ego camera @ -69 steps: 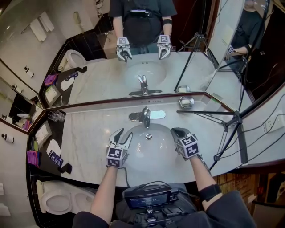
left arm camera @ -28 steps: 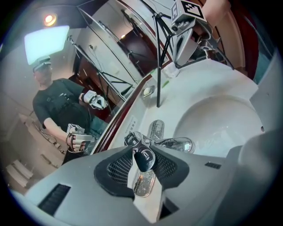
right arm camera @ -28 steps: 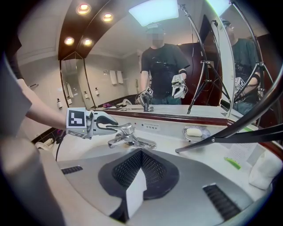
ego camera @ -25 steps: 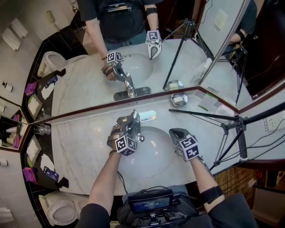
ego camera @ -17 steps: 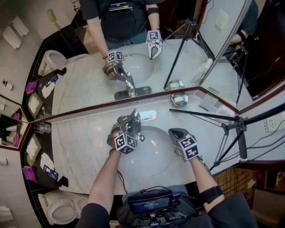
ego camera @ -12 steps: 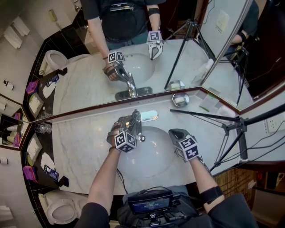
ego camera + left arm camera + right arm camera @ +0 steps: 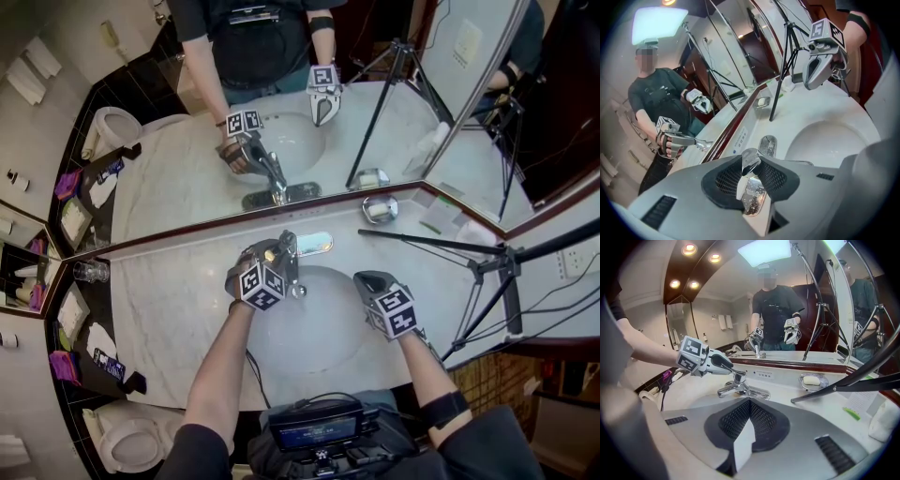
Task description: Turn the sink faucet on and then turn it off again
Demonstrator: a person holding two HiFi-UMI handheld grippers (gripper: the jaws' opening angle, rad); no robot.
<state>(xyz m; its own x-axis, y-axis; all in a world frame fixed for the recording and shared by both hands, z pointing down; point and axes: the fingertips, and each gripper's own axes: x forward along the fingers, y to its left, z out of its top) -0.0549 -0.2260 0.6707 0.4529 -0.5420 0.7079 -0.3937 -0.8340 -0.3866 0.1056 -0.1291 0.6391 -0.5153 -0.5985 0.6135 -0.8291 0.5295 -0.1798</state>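
1. The white sink basin (image 7: 314,347) is set into a pale marble counter (image 7: 173,309), nearest the person.
2. The right gripper (image 7: 364,278) is held over the basin's right side, apart from everything. In the right gripper view its jaws are seen pressed together, with nothing between them.
3. The left gripper (image 7: 751,165) is reached across the basin's back left edge and pointed downward at the tap. Its dark pads (image 7: 774,177) are clamped on the chrome lever (image 7: 749,161) of the faucet (image 7: 287,253), one on each side.
4. The faucet is mounted on the counter at the middle of the basin's back rim, with its spout over the bowl. Whether water is running cannot be told.
5. A metal soap dish (image 7: 813,380) holding a pale bar is placed to the right of the faucet, by the mirror's base. A black tripod leg (image 7: 422,246) is stretched over the counter just in front of the dish.
6. Farthest back, both grippers, the faucet and the person are reflected in the mirror (image 7: 281,141).
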